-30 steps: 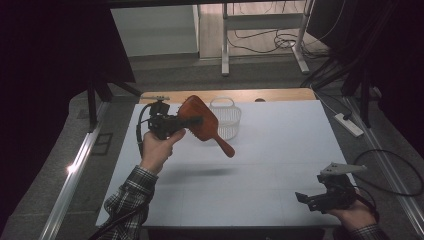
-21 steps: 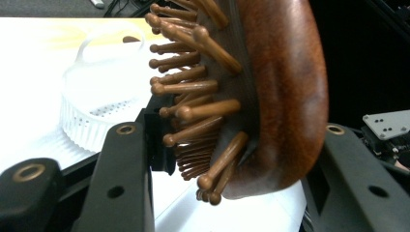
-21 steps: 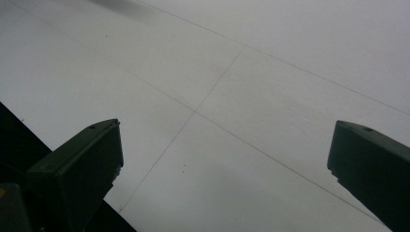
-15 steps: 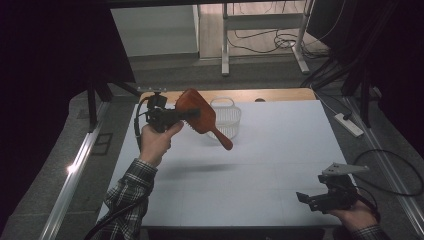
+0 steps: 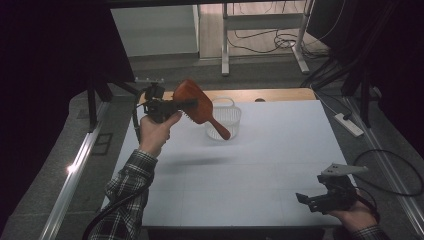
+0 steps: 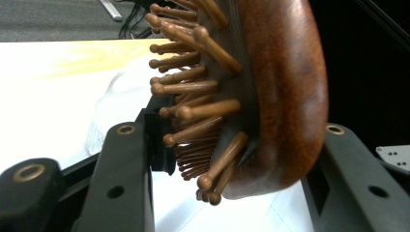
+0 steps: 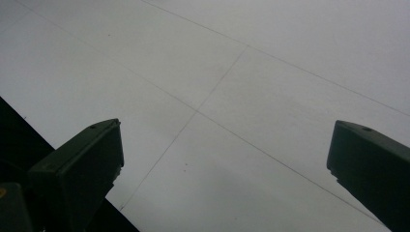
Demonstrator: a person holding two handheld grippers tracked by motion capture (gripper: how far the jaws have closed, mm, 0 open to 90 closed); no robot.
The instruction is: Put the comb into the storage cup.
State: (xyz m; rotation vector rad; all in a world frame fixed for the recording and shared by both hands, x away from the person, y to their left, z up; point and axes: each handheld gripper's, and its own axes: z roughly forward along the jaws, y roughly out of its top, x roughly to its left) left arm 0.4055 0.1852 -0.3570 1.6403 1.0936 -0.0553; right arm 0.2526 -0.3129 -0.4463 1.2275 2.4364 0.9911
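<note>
Showing hairbrush | reddish-brown wood | round-tipped wooden pins | handle tilted down

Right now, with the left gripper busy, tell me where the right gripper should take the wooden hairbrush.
Take the handle. The left gripper is clamped across the wooden hairbrush at its wide head, bristles on one side, so only the slim handle is free, slanting down over the white basket. The open right gripper would best come from the table's right, jaws across the handle's width.
</note>
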